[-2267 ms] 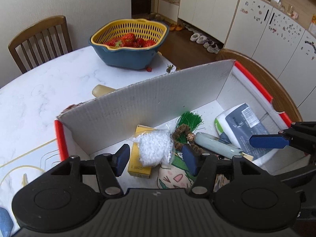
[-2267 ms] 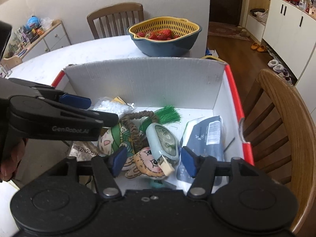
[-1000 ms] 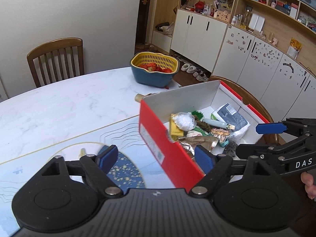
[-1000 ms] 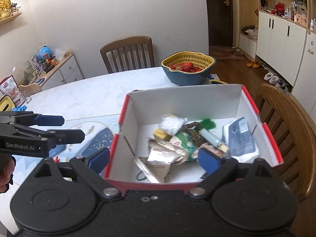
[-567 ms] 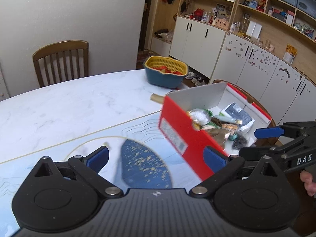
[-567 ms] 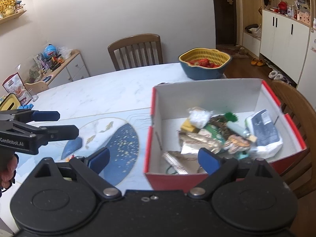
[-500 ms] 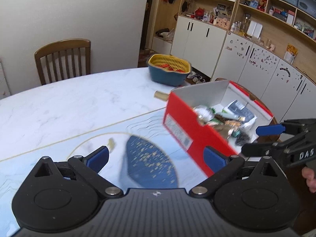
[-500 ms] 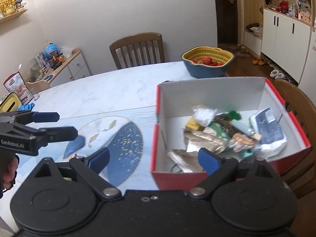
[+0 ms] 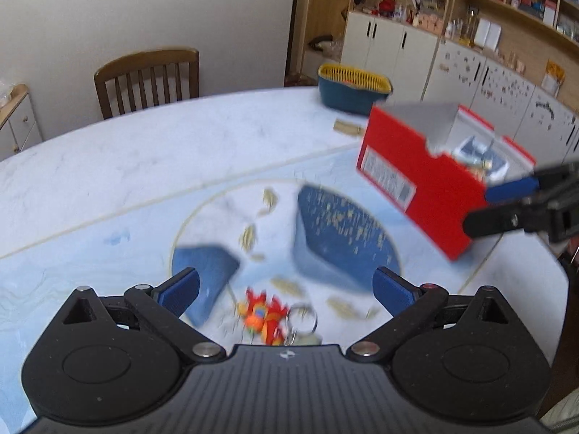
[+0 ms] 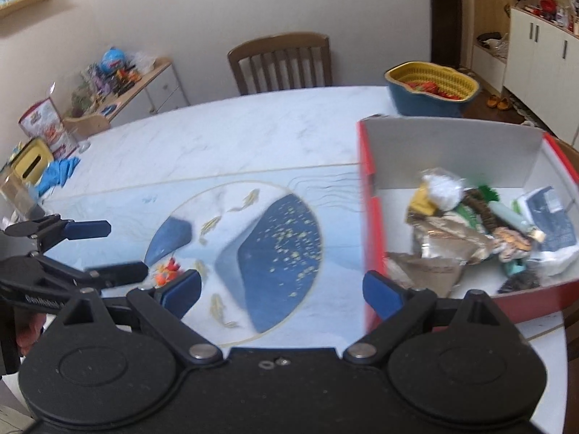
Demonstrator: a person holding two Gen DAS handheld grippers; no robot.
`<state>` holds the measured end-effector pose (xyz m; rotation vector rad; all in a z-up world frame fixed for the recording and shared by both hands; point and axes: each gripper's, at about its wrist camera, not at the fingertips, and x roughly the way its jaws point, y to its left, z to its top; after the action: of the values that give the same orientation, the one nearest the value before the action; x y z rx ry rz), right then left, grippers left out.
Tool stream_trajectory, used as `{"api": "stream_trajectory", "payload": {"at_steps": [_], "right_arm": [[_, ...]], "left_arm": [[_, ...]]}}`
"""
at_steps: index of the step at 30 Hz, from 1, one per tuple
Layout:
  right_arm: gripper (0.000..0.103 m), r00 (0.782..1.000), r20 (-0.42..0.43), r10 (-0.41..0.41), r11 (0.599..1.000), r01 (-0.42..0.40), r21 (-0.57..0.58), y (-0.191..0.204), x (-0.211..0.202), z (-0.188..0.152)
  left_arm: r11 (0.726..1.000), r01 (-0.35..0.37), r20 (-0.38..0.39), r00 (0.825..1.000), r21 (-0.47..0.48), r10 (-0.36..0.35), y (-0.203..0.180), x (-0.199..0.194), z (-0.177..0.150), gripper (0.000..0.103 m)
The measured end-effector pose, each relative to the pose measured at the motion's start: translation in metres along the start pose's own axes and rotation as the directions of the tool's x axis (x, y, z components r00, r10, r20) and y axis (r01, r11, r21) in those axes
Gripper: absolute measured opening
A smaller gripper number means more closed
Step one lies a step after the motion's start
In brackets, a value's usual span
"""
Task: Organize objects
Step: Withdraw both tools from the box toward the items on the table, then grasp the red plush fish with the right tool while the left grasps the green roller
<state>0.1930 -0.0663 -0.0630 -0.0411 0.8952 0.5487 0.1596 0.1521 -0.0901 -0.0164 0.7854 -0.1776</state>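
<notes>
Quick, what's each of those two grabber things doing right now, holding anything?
Left gripper: open, holding nothing; a red-orange keyring toy lies on the table below it.
Right gripper: open, holding nothing.

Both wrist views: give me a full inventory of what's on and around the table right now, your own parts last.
Shoebox: one, red outside, white inside, table's right end, full of mixed items.
Keychain toy: one, red-orange with metal ring, on the mat ahead of the left gripper.
Table mat: one, pale blue with dark blue shapes, table's near side.
Basket: one, yellow in a blue bowl, far right, holding red fruit.
Chairs: two visible, brown wood.
Left gripper: open, empty.
Right gripper: open, empty.
</notes>
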Motion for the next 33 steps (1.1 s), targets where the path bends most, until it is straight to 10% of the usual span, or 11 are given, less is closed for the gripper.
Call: {"api": "stream_trajectory", "payload": {"at_steps": [21, 33], "right_arm": [[0.091, 0.974, -0.206, 0.096, 0.972, -0.137, -0.191, 0.091, 0.105, 0.000], [0.072, 0.957, -0.277, 0.086, 0.932, -0.176, -0.317, 0.122, 0.143, 0.004]], "left_arm": [[0.998, -0.051, -0.027, 0.998, 0.032, 0.052, -0.003, 0.025, -0.058, 0.100], [0.998, -0.060, -0.027, 0.998, 0.011, 0.060, 0.002, 0.026, -0.063, 0.067]]}}
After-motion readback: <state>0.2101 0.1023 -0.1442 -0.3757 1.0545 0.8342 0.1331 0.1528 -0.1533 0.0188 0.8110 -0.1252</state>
